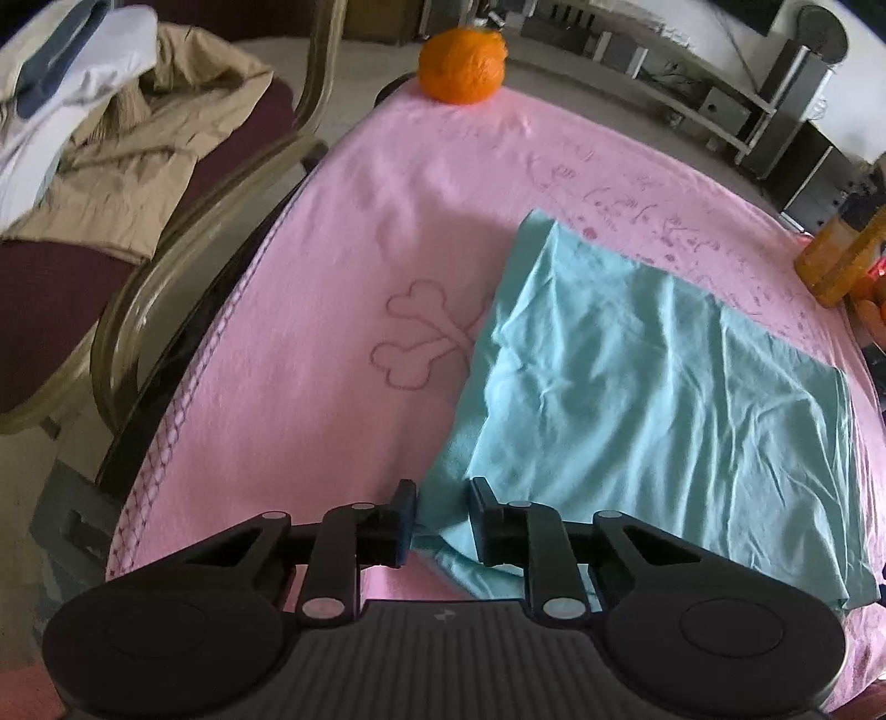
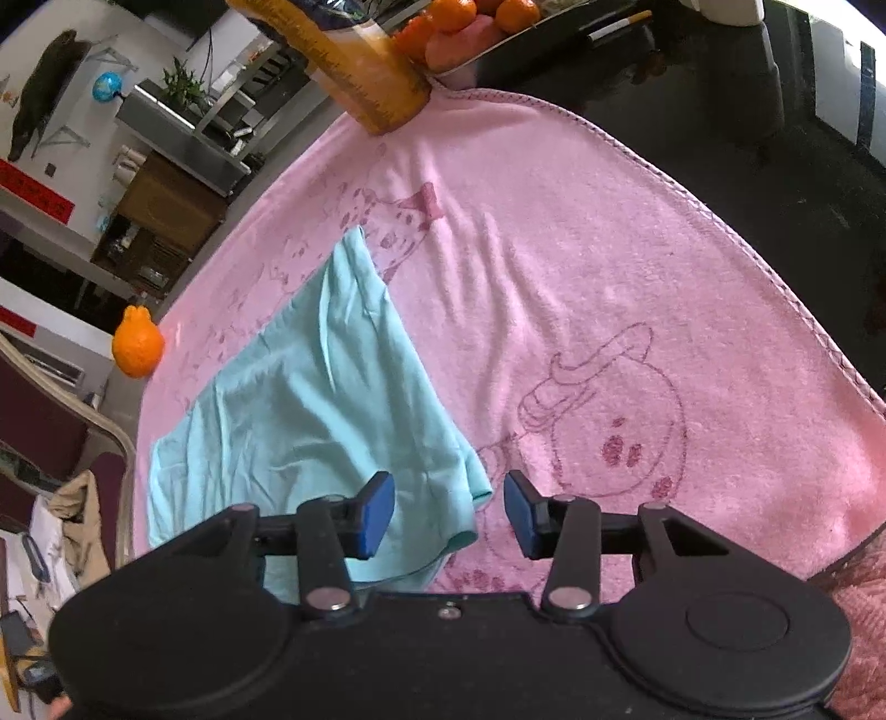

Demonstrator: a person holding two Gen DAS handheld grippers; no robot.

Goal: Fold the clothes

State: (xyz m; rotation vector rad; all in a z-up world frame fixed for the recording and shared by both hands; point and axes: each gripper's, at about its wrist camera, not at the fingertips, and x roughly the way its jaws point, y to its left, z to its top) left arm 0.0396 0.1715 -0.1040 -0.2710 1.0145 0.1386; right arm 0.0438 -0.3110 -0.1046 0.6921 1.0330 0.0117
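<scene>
A teal cloth (image 1: 653, 399) lies wrinkled on a pink towel (image 1: 343, 266) that covers the table. In the left wrist view my left gripper (image 1: 443, 512) straddles the cloth's near left corner. Its jaws stand narrow, with the cloth's edge between them and a small gap still showing. In the right wrist view the same teal cloth (image 2: 310, 399) lies left of centre on the pink towel (image 2: 609, 277). My right gripper (image 2: 449, 515) is open around the cloth's near right corner, and its blue pads (image 2: 379, 515) do not touch the fabric.
An orange fruit (image 1: 462, 66) sits at the towel's far edge. A yellow bottle (image 2: 365, 77) and a tray of fruit (image 2: 470, 27) stand at the far corner. A chair holding a beige garment (image 1: 127, 166) stands left of the table. Bare black tabletop (image 2: 775, 166) lies to the right.
</scene>
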